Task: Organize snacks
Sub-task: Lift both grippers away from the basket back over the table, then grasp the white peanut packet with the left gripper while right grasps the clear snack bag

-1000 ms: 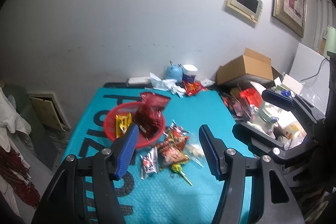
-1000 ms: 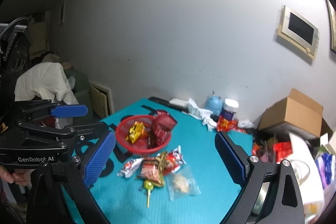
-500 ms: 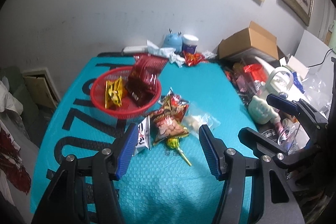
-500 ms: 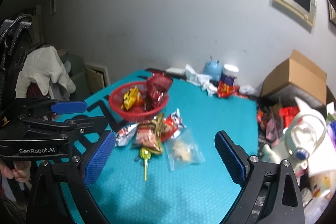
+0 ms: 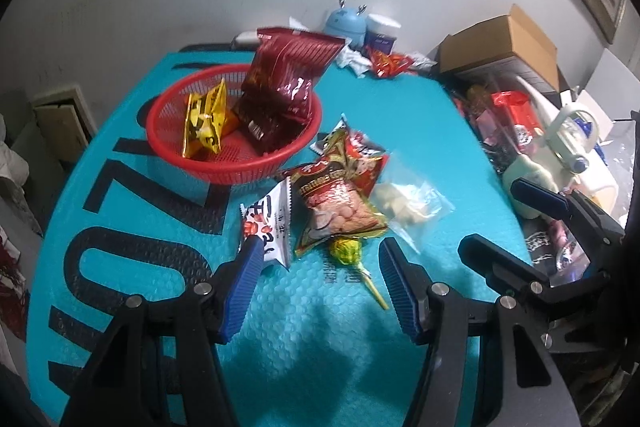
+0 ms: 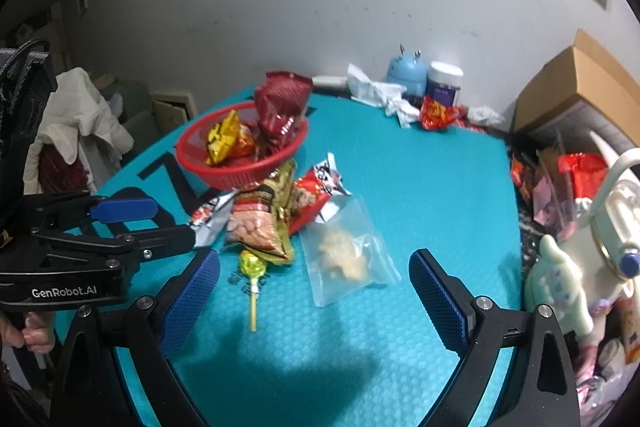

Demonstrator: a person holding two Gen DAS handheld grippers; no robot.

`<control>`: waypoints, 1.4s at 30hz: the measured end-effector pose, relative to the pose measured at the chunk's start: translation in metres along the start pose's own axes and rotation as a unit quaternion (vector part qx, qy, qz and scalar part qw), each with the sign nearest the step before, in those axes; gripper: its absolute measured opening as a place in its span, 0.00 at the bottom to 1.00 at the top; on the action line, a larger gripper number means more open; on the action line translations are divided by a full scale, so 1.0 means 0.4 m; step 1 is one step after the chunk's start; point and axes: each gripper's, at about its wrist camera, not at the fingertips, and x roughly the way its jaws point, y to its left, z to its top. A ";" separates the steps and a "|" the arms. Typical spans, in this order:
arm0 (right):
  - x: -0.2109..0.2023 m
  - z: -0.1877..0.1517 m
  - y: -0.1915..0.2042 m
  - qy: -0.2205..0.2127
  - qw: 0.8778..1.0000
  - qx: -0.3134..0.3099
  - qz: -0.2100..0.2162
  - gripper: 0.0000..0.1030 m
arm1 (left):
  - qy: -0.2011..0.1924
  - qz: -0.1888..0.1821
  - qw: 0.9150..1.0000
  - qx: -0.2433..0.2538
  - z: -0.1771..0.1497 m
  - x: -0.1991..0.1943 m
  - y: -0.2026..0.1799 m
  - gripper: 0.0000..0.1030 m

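**Both tools open above the snack pile**

On the teal surface [image 5: 360,327] a red basket [image 5: 188,163] held a yellow packet [image 5: 204,123] and a dark red bag [image 5: 280,91]. Just beside it lay a loose pile: a peanut packet [image 5: 340,207], a white sachet [image 5: 268,223], a clear bag [image 6: 348,259] and a lollipop [image 6: 252,271]. The left tool [image 5: 320,287] stood with its jaws apart, empty, over the lollipop. The right tool [image 6: 316,295] likewise stood apart, gripping nothing, near the clear bag.
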 end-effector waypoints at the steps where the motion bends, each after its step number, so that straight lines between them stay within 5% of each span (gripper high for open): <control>1: 0.008 0.002 -0.003 0.003 1.000 0.001 0.000 0.94 | 0.002 0.001 1.000 -0.001 0.002 0.008 0.004 0.57; 16: 0.161 0.001 -0.068 0.044 0.999 0.009 -0.012 0.94 | 0.036 0.037 0.998 -0.021 0.022 0.136 0.059 0.57; 34: 0.284 -0.015 -0.086 0.096 0.995 -0.005 0.003 0.94 | 0.038 0.027 0.999 -0.025 0.016 0.168 0.096 0.57; 42: 0.284 -0.026 -0.081 0.093 0.996 -0.012 -0.008 0.82 | 0.050 0.023 0.998 -0.021 -0.004 0.187 0.106 0.57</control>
